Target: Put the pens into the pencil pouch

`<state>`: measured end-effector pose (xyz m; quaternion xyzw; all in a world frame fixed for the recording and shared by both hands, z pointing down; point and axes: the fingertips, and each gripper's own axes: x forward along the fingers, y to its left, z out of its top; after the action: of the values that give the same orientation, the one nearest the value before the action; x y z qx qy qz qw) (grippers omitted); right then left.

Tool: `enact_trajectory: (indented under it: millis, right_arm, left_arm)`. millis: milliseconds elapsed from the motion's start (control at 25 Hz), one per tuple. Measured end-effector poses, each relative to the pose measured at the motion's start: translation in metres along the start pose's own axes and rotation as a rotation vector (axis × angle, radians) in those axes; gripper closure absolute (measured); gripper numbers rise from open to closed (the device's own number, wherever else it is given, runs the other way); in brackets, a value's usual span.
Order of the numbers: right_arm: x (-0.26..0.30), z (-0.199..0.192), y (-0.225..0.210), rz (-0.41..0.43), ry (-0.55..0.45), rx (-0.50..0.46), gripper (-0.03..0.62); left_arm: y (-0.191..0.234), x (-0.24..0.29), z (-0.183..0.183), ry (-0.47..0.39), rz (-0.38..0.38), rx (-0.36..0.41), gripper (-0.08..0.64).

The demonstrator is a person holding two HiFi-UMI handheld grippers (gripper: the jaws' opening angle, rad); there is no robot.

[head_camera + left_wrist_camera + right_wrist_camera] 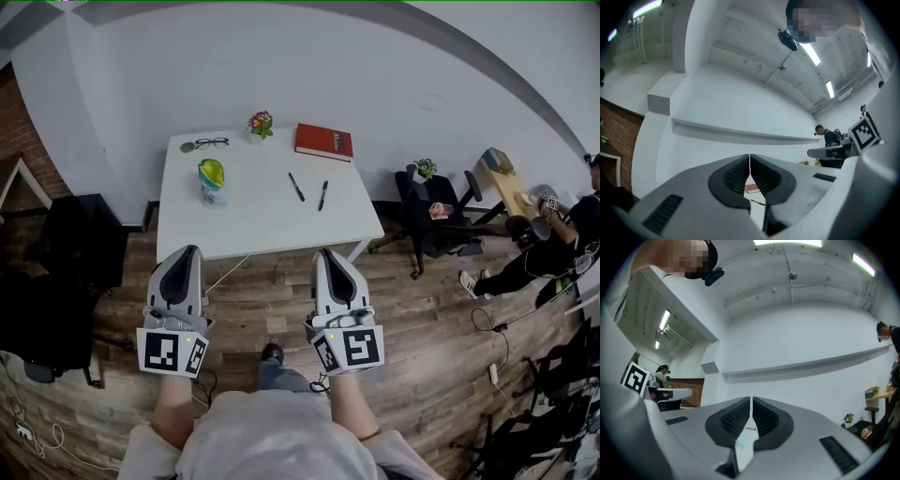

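Two black pens (296, 187) (322, 195) lie apart on the white table (262, 225), right of its middle. The pencil pouch (212, 181), green and pale blue, stands upright on the table's left part. Both grippers hang side by side over the wooden floor, short of the table's near edge. My left gripper (192, 253) and my right gripper (323, 255) are both shut, with nothing between the jaws. Past the shut jaws, the left gripper view shows one pen (758, 202) and the red book (752, 188). The right gripper view shows the pouch (740, 442) past its own jaws.
At the back of the table lie glasses (212, 143), a small flower pot (260, 123) and a red book (323, 142). A black office chair (433, 216) stands right of the table. A seated person (553, 234) is at the far right. Dark furniture (56, 281) stands on the left.
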<state>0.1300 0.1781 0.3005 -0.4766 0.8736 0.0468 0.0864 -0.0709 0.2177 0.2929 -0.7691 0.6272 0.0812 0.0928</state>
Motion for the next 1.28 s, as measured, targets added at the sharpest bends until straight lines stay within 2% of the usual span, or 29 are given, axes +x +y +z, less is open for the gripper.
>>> enact_trajectory:
  millis: [320,520,880,1280]
  right_arm:
    - [0.078,-0.004,-0.050,0.046,-0.030,0.001,0.555]
    - [0.109,-0.010,-0.073,0.076,-0.024,-0.003,0.555]
    - [0.152,-0.036,-0.073,0.138,0.011,0.029,0.555]
    - [0.203,-0.046,-0.067,0.110,0.008,0.033,0.555]
  left_arm:
    - [0.016,0.083,-0.008,-0.032,0.042,0.029,0.534]
    - [0.022,0.116,-0.014,-0.050,0.078,0.035,0.534]
    - [0.044,0.134,-0.043,0.009,0.124,0.030,0.534]
    - [0.084,0.173,-0.054,0.009,0.091,0.017,0.534]
